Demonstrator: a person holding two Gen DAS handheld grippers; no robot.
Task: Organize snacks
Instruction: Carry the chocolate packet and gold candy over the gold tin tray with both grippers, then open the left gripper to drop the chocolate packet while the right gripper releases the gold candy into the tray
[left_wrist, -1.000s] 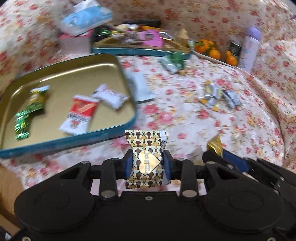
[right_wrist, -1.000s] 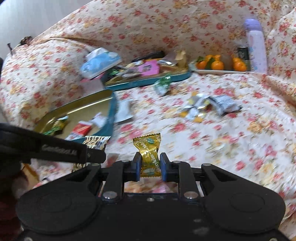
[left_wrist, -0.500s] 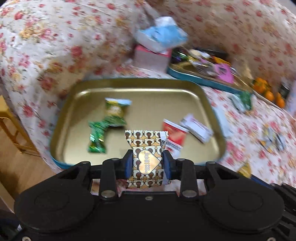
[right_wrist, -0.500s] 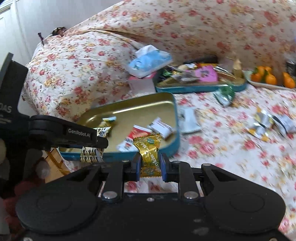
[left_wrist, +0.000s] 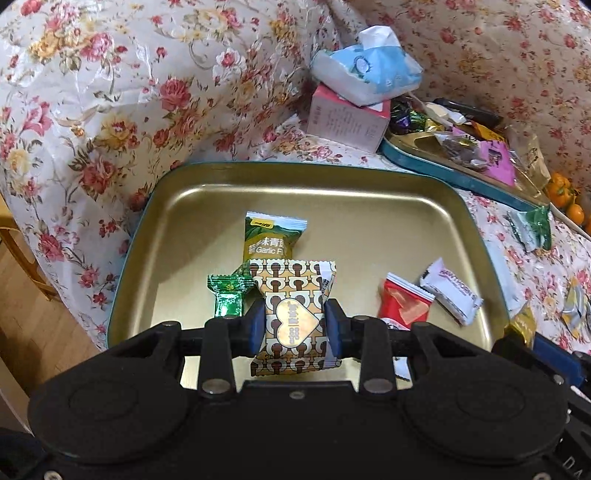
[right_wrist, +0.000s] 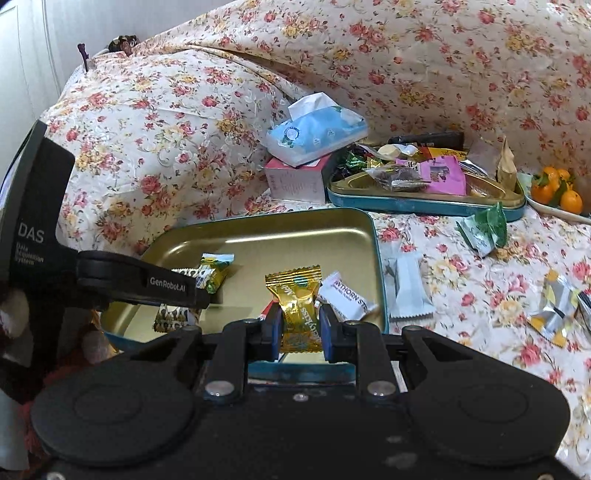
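Observation:
My left gripper (left_wrist: 294, 326) is shut on a brown-patterned candy packet with a gold heart (left_wrist: 293, 314) and holds it above the near part of the gold tray (left_wrist: 369, 206). In the tray lie a green garlic snack packet (left_wrist: 271, 236), a green foil candy (left_wrist: 229, 293), a red packet (left_wrist: 404, 302) and a white packet (left_wrist: 452, 291). My right gripper (right_wrist: 300, 330) is shut on a gold-wrapped candy (right_wrist: 297, 306), held over the near edge of the same tray (right_wrist: 295, 229). The left gripper (right_wrist: 173, 288) shows at the left of the right wrist view.
A second tray full of snacks (right_wrist: 424, 199) stands behind, beside a tissue pack on a pink box (right_wrist: 317, 133). Loose packets lie on the floral cloth: a white one (right_wrist: 406, 288), a green one (right_wrist: 484, 229), silver-yellow ones (right_wrist: 554, 306). Oranges on a plate (right_wrist: 557, 188) sit far right.
Both grippers have swung left from the loose snacks toward the gold tray, each still holding its candy. The tray now fills the middle of both views.

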